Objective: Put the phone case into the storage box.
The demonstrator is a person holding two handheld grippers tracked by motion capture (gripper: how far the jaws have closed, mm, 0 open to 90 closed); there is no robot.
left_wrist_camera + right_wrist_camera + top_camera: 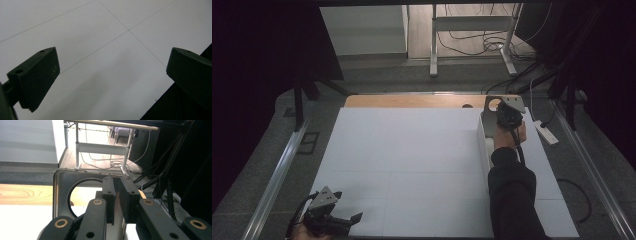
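At the right edge of the frame, the right gripper (507,114) pinches the grey bin's (483,126) end wall between nearly closed fingers (109,195), while the left gripper (343,222), lower left, hovers over the white table (412,160) with fingers spread.

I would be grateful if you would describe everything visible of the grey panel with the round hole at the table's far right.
The grey panel looks like thin metal or plastic with rounded corners and a large round cutout near its top. It stands upright at the far end of a long pale tray by the white table's right edge. The right hand-held gripper has its jaws nearly together over the panel's top edge.
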